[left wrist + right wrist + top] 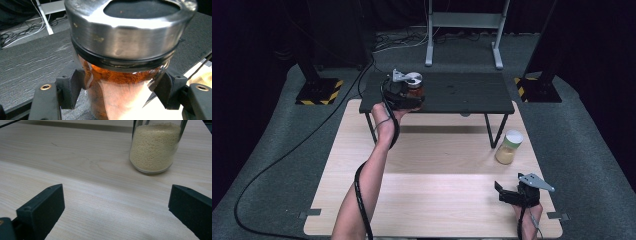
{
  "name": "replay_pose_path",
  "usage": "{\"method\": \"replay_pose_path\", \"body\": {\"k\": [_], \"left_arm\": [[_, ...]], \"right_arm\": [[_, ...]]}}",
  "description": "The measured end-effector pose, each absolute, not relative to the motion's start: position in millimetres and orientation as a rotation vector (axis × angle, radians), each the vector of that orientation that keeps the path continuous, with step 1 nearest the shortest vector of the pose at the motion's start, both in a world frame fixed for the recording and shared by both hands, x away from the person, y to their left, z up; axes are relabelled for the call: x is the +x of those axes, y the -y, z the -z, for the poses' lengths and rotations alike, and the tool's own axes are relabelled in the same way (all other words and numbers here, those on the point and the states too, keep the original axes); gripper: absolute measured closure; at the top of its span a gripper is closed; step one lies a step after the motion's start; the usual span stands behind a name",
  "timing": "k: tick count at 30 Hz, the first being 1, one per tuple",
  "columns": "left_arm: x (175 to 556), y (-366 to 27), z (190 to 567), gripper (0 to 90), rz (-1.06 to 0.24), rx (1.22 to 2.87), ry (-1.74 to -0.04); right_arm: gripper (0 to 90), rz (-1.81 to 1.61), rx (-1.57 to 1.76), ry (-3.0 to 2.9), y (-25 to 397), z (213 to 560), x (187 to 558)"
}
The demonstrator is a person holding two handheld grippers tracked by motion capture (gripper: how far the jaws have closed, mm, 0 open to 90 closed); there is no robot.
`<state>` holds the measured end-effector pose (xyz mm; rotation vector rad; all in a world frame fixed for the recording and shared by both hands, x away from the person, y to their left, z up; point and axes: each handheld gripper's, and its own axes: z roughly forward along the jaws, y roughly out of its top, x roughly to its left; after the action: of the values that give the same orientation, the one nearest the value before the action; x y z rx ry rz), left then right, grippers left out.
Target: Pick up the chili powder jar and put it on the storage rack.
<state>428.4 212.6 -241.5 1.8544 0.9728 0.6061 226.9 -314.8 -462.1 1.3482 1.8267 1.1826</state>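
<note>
The spice jar (pixel 120 75), glass with a steel lid and orange-red powder inside, sits pinched in the left claw (pixel 412 95) at the front left of the black shelf (pixel 462 92), low over it or just touching; I cannot tell which. Judging by that, placing is nearly done and release remains. The jar of pale grains (pixel 509 147) stands right of the shelf's leg, likely next. The right claw (pixel 115 212) rests spread, near it. The shelf stands on a light wood table (pixel 432 190), grey carpet around.

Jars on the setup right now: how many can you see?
2. The orange-powder jar sits in the left gripper at the black shelf; the yellow-grain jar stands on the wooden table. None seem hidden.
</note>
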Motion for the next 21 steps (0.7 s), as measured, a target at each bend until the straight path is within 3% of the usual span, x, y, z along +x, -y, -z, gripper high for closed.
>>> {"method": "replay_pose_path", "body": {"k": [21], "left_arm": [[426.3,-211.9,244.0,31.0,-0.614,1.843,-0.975]], "right_arm": [[0.0,-1.185,1.348,-1.820,314.7,462.6,225.8]]}}
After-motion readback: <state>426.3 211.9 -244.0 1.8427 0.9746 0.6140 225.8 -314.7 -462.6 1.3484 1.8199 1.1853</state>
